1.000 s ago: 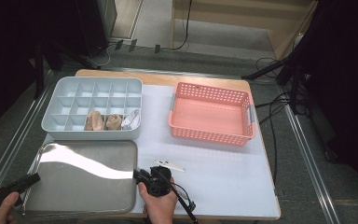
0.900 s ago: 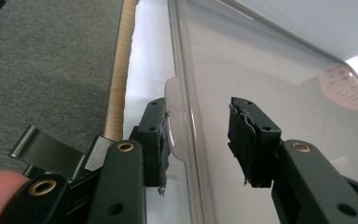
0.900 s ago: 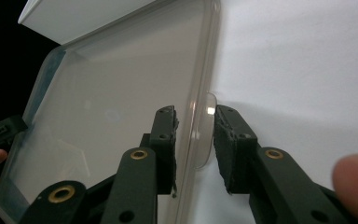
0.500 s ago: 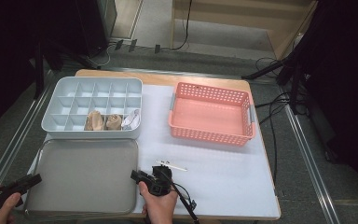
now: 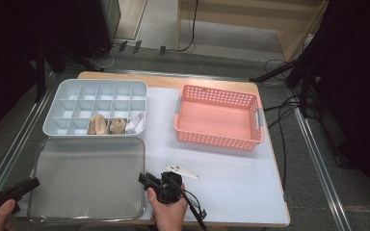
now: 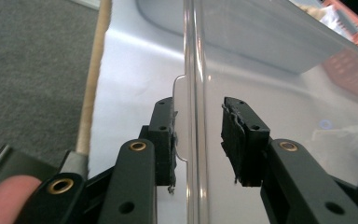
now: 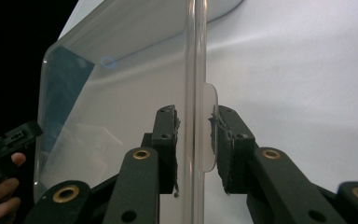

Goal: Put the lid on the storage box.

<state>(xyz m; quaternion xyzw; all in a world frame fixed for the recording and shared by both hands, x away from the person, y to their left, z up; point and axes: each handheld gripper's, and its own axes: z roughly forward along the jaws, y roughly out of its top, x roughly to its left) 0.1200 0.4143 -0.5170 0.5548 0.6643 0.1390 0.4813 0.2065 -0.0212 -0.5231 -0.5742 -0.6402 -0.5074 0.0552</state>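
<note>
Clear lid [image 5: 89, 178] lies flat at the near-left of the table [image 5: 231, 192], just in front of the grey divided box [image 5: 96, 107].

Left gripper [image 5: 21, 187] sits at the lid's left edge. In the left gripper view its jaws straddle the rim and side tab [image 6: 181, 121] — one pad against the tab, the other clearly off the rim. Jaws have just been closing, lid edge between them, not pinched yet.

Right gripper [image 5: 147, 180] sits at the lid's right edge. In the right gripper view the rim and tab [image 7: 209, 126] lie between the jaws, pads close on both sides; can't tell if they actually press.

Around:
- Divided box holds two tan bundles [image 5: 107, 125] and a white packet [image 5: 136, 123] in its near row, right next to the lid's far edge.
- Pink basket [image 5: 219, 118] on the right, well apart from the lid.
- Small white strip [image 5: 180, 171] on the table just beside the right gripper.
- Right gripper's cable [image 5: 192, 207] trails toward the near table edge.
</note>
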